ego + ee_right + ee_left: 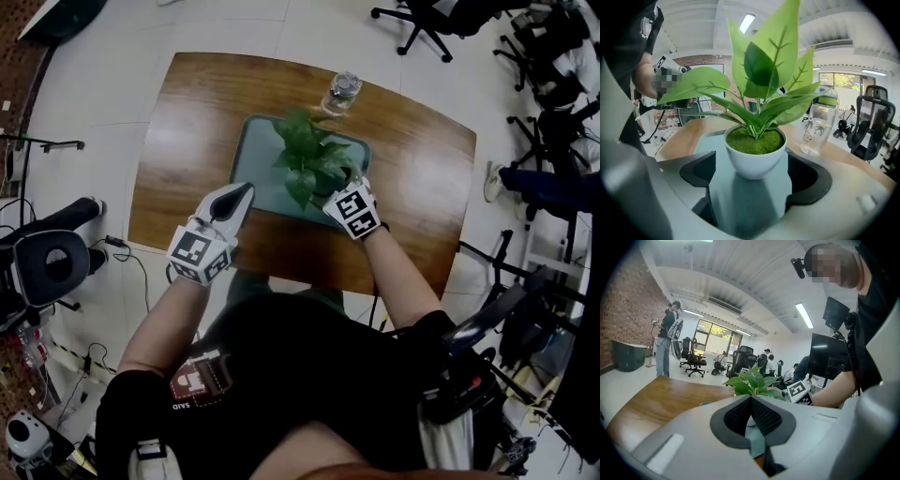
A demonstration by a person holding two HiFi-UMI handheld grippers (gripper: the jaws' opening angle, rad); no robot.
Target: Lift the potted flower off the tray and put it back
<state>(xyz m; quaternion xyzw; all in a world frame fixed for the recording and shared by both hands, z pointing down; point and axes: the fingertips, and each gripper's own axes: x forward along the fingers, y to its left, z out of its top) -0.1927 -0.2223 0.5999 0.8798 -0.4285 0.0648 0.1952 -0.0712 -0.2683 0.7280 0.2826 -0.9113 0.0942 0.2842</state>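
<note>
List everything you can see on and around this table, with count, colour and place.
Table: one, brown wood, on a white tiled floor.
Tray: one, grey-green, mid-table.
Pot: one, white, on the tray.
Plant: one, green, in the pot.
Bottle: one, clear, on the table beyond the tray.
Chairs: several, black, on the floor past the table.
Left claw: one, white and grey, shut, at the tray's near left corner.
Right claw: one, white and grey, open, a jaw on either side of the pot, not touching it.
</note>
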